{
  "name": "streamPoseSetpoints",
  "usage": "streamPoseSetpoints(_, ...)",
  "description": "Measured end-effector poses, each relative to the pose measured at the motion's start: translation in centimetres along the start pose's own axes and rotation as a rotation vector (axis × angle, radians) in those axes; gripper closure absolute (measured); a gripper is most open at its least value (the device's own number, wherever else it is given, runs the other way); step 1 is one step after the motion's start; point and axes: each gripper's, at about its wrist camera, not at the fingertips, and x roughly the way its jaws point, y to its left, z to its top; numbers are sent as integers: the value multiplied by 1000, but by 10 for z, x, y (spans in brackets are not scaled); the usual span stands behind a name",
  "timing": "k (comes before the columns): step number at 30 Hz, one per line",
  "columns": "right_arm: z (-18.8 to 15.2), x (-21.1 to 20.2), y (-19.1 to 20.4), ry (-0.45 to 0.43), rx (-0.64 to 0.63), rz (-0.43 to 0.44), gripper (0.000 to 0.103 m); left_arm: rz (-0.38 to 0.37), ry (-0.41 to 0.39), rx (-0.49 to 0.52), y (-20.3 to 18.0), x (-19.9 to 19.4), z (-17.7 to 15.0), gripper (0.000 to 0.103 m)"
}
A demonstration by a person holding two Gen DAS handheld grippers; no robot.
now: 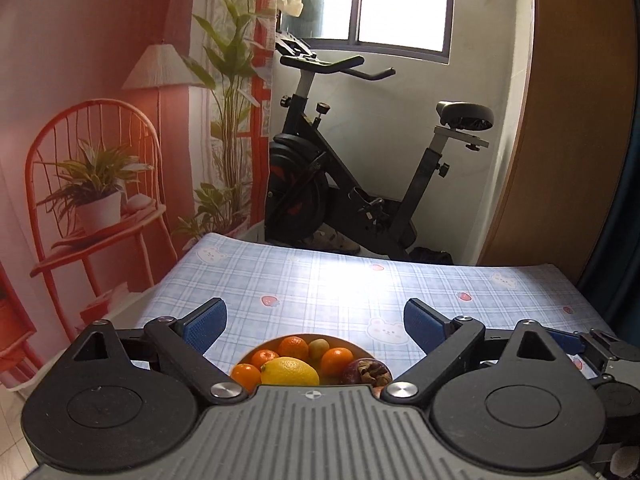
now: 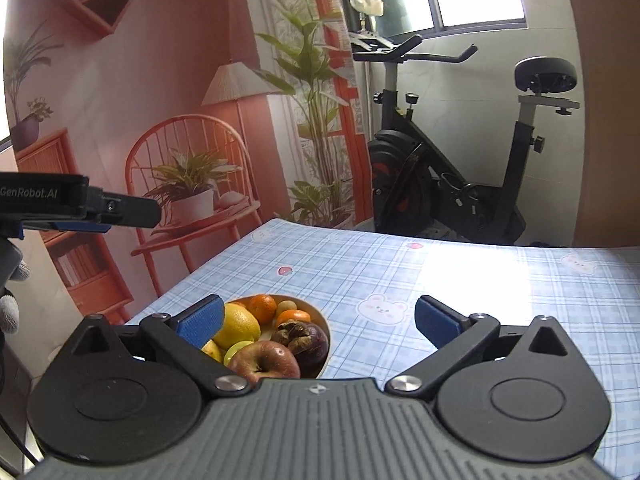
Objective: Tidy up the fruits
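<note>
Both my grippers, left [image 1: 316,322] and right [image 2: 318,320], hover with jaws released above the fruit bowl [image 2: 320,314] on the counter [image 2: 500,300]. Best: drop onto the top apple [image 2: 266,360], squeeze gently.

Exercise bike [image 1: 360,168] under bright window [image 1: 400,0]

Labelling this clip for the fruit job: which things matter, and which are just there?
For the job: bowl, lemon, oranges, apple, mangosteen, both grippers with jaws open.
Just there: exercise bike, checked tablecloth, printed backdrop.
</note>
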Motion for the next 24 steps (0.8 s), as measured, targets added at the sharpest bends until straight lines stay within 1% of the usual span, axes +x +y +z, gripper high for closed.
streamPoseSetpoints(1, 5, -9, -2, -16, 7, -8, 0, 11, -15, 16, -5, -6, 2, 6)
streamPoseSetpoints(4, 18, -29, -5, -25, 17, -46, 0, 23, -58, 26, -16, -23, 4, 6)
streamPoseSetpoints(6, 27, -45, -3, -34, 6, -70, 0, 19, -67, 23, -22, -33, 7, 6)
streamPoseSetpoints(11, 45, -81, 2, -39, 9, -117, 0, 75, -98, 28, -36, -65, 11, 6)
streamPoseSetpoints(14, 52, -98, 7, -49, 6, -150, 0, 75, -121, 23, -40, -79, 15, 6)
streamPoseSetpoints(18, 58, -113, 8, -52, 18, -192, 0, 74, -132, 18, -45, -96, 16, 5)
streamPoseSetpoints(21, 61, -120, 7, -45, 34, -198, 0, 58, -129, 0, -47, -103, 17, 5)
streamPoseSetpoints(24, 63, -127, 7, -46, 43, -207, 0, 78, -153, 19, -52, -107, 18, 4)
